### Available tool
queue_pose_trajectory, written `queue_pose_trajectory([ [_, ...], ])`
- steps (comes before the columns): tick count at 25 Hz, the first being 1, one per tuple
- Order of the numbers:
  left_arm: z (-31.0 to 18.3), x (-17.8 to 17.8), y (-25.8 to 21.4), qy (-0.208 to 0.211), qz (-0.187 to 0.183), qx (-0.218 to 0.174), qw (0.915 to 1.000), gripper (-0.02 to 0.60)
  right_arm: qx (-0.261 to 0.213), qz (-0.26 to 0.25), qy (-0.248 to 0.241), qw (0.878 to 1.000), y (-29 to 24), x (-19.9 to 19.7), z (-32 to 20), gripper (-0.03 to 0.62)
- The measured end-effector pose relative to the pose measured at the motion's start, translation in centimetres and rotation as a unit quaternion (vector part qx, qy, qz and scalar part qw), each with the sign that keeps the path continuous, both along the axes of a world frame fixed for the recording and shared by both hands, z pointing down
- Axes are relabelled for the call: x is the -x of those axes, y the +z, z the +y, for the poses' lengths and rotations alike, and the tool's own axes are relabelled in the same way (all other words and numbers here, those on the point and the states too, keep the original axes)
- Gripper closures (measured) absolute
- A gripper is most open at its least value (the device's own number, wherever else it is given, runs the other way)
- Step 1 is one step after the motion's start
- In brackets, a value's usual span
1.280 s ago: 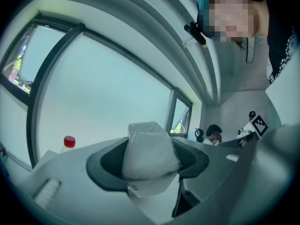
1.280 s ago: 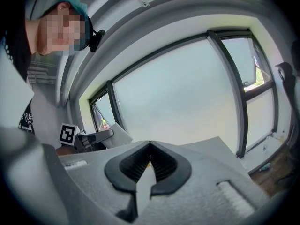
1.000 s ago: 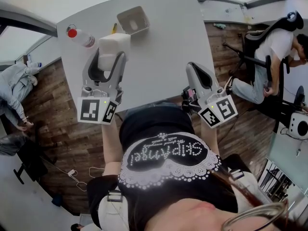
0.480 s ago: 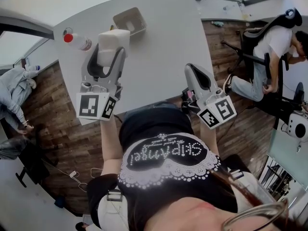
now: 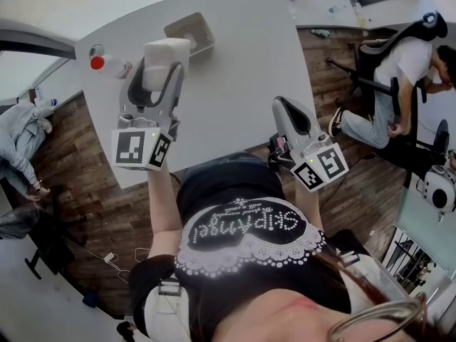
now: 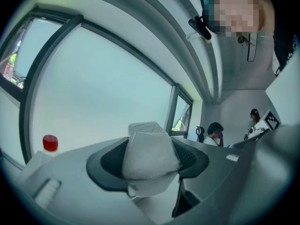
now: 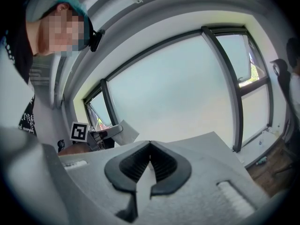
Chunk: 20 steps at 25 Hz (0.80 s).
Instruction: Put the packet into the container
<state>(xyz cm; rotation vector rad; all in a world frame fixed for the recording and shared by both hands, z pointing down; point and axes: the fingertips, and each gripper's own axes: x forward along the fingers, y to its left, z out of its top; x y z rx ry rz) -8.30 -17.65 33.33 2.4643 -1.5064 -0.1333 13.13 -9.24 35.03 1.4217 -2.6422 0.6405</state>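
A white packet [image 5: 167, 51] is pinched between the dark pads of my left gripper [image 5: 158, 73], held above the table just short of the container [image 5: 178, 26], an open grey tub at the far edge. In the left gripper view the packet [image 6: 150, 154] fills the gap between the jaws and hides what lies beyond. My right gripper [image 5: 288, 114] hovers at the near right edge of the table, its jaws pressed together with nothing in them; the ribbed pads [image 7: 161, 163] meet in the right gripper view.
A clear bottle with a red cap [image 5: 107, 64] lies left of the container, close to the left gripper. The grey table [image 5: 242, 70] ends close behind the container. A person sits on a chair [image 5: 399, 84] to the right, on the wooden floor.
My left gripper has carried the packet farther across the table toward the container. The right gripper has stayed put.
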Motion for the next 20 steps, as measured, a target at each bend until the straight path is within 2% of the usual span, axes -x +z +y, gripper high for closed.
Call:
queue_pose_trajectory([
  [20,-2.8,-0.6,2.5,0.007,0.005,0.023,0.9997,0.31,0.019,0.006,0.022,1.0,1.1,-0.4,-0.2,0.595],
])
